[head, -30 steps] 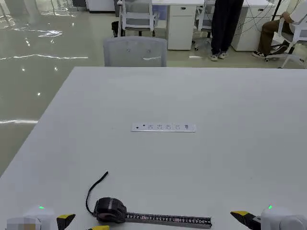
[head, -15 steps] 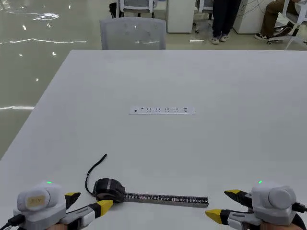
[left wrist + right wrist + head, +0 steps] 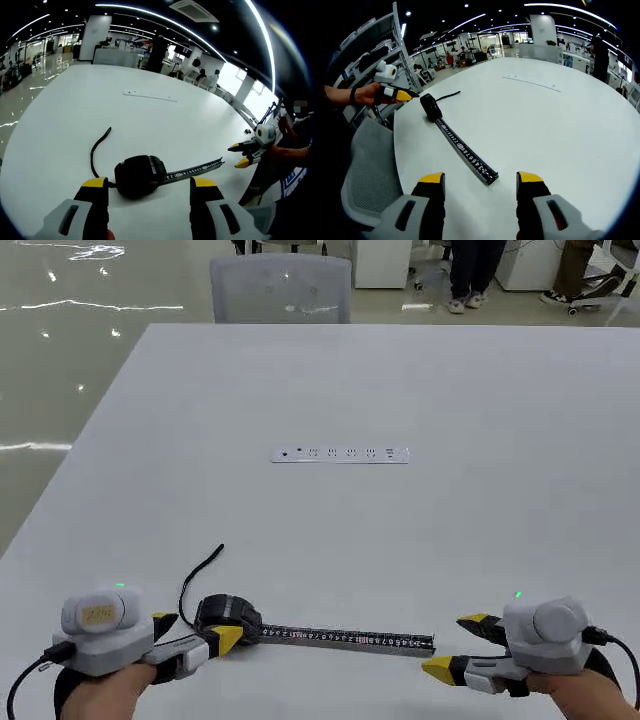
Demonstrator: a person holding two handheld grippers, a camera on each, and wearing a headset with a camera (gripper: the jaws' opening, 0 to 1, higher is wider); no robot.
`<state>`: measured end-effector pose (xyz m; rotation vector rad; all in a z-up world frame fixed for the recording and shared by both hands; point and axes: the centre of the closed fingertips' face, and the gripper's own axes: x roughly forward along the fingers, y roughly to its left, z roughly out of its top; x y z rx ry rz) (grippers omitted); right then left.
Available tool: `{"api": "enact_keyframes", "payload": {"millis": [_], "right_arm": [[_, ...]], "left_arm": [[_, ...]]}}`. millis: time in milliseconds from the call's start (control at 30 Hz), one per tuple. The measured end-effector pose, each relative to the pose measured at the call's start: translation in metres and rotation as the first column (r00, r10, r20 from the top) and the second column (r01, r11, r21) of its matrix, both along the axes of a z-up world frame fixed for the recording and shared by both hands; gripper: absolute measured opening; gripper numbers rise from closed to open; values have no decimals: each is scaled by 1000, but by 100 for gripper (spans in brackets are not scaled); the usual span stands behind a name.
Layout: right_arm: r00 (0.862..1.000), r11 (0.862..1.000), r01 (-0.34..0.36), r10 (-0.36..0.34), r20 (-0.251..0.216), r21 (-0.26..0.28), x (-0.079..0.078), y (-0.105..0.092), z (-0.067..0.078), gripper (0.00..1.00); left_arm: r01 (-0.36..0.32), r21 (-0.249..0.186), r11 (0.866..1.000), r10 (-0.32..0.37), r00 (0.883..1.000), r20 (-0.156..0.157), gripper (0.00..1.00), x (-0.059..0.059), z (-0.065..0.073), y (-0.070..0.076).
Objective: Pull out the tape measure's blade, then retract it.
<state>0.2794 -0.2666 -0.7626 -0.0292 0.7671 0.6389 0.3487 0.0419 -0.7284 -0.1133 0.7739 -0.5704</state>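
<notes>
In the lower left of the head view, the black tape measure [image 3: 228, 618] lies on the white table [image 3: 400, 540] just ahead of the left gripper [image 3: 195, 630], whose jaws are spread wide and grip nothing, while its extended blade [image 3: 350, 640] ends near the equally wide, empty right gripper [image 3: 455, 645] at lower right.
</notes>
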Motion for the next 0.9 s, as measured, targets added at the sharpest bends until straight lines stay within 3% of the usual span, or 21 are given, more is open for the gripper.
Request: {"api": "enact_keyframes", "payload": {"millis": [33, 233, 433, 533, 567, 667, 900], "right_arm": [[998, 997, -63, 63, -14, -40, 5, 6, -7, 58], [993, 990, -119, 117, -25, -71, 10, 11, -14, 57], [981, 975, -192, 186, -63, -115, 14, 13, -30, 54], [970, 960, -240, 230, -84, -142, 13, 14, -37, 51], [960, 946, -274, 260, -100, -171, 11, 12, -41, 50], [942, 921, -334, 317, -114, -198, 9, 15, -46, 50], [935, 912, -353, 335, -116, -209, 9, 16, -48, 44]], "left_arm": [[-6, 8, 1000, 6, 1000, -19, 63, 6, -6, -4], [0, 15, 1000, 0, 999, -40, 62, 8, -12, -8], [-7, 19, 1000, 9, 997, -73, 62, 14, -18, -11], [-4, 24, 1000, 5, 997, -82, 61, 16, -21, -14], [-2, 31, 1000, 5, 996, -86, 61, 17, -23, -16], [-3, 38, 999, 6, 996, -92, 60, 19, -27, -18], [-9, 40, 999, 12, 995, -99, 61, 19, -29, -18]]}}
